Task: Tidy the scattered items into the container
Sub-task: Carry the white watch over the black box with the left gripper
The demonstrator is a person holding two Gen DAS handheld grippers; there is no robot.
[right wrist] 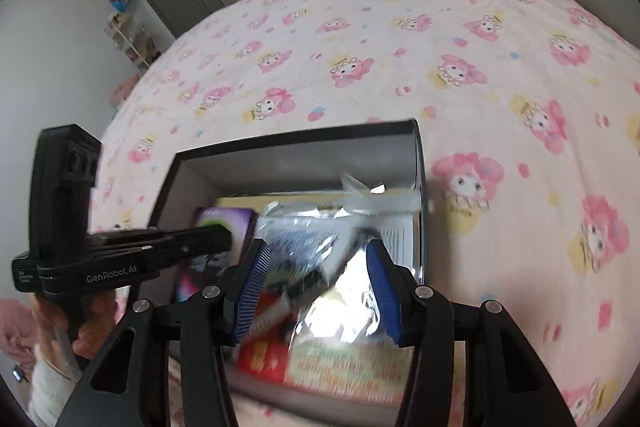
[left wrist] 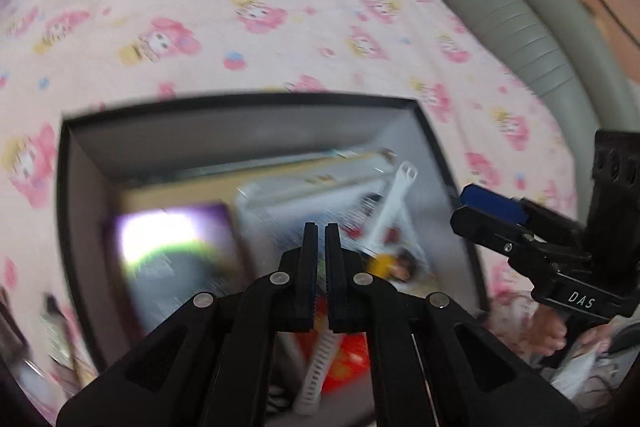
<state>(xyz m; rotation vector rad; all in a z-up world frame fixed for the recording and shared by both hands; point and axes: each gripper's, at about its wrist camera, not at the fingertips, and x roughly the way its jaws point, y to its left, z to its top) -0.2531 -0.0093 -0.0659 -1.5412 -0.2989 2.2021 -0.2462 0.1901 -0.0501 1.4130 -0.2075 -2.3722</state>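
Below the left wrist camera, the left gripper (left wrist: 321,239) is hanging with its black jaws pressed together and nothing between them, directly over the open black-rimmed cardboard box (left wrist: 240,107) sitting on the pink cartoon-print bedspread (left wrist: 240,7). Inside the box are lying a purple glossy packet (left wrist: 176,251), a white plastic strip (left wrist: 394,203), a clear-wrapped white packet (left wrist: 312,195) and something red (left wrist: 344,359), all blurred. The right gripper (left wrist: 486,209) is showing at the box's right edge. Seen from the right wrist camera, the right gripper (right wrist: 316,287) is standing about half open with its blue-padded fingers (right wrist: 382,291) on either side of a crinkly silver foil packet (right wrist: 340,307); whether the pads are pressing it is lost in blur. It is hovering over the same box (right wrist: 296,139), and the left gripper (right wrist: 224,239) is reaching in from the left, held by a hand (right wrist: 88,323).
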